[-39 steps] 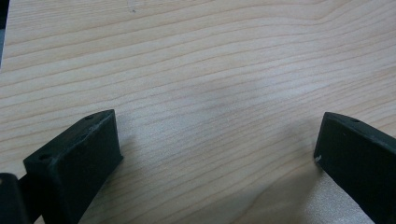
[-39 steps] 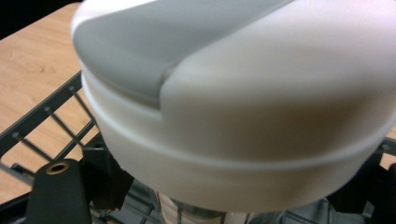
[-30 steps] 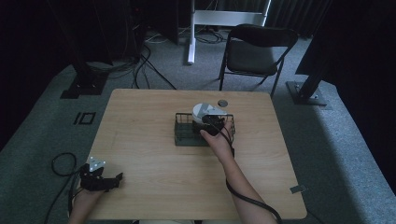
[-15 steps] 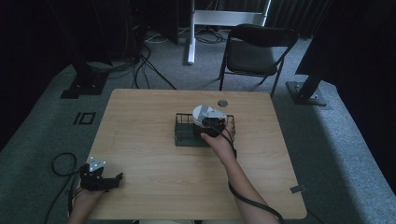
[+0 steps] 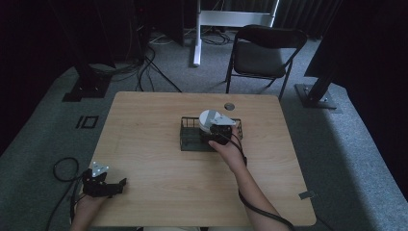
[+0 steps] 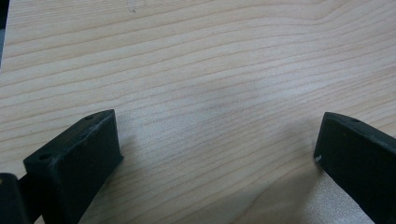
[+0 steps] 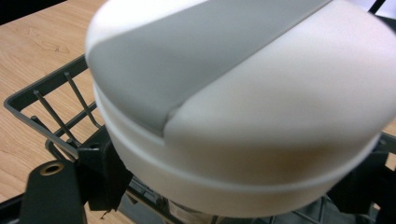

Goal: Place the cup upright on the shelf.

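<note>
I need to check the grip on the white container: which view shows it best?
The right gripper view: the white container sits close up between the right gripper's jaws, above the wire basket. The high view shows it small; the left gripper view shows bare table.

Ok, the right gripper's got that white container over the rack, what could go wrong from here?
The white container is round and smooth, and the right gripper seems to hold it by the sides, so it could slip or tilt. It hangs close above the black wire rack, so it might catch on the wires. The left gripper rests open at the table's near corner, too far to help.
</note>
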`<state>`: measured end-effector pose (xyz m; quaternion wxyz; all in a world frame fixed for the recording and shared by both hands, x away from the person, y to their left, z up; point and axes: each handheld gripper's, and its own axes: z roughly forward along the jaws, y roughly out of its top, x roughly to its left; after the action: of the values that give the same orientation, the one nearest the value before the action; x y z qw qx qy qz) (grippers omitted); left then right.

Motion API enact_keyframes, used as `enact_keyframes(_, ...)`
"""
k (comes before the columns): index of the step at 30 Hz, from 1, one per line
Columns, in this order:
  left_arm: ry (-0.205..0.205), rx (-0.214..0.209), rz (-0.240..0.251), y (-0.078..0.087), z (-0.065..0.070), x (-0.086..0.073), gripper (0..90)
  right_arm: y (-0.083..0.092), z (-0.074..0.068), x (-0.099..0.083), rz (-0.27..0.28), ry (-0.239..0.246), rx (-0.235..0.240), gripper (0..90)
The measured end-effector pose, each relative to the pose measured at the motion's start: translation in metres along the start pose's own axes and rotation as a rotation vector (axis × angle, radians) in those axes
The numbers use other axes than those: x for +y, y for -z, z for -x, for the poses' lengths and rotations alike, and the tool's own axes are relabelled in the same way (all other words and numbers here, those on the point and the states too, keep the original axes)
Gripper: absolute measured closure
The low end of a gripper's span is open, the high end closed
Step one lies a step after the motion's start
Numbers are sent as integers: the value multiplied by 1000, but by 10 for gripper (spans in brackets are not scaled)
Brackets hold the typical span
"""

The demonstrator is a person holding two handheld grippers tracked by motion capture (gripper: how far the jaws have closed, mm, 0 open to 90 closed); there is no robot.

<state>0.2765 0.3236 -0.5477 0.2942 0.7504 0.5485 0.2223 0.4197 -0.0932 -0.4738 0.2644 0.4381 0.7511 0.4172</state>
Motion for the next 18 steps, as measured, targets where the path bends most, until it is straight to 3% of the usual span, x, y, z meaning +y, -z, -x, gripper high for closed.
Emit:
enact_keyframes(13,0,0,0,0,0,0,6,10,5,-2,29,-66,50,125)
enact_keyframes(18,1,0,1,0,0,0,6,13,7,-6,45,-63,71,119)
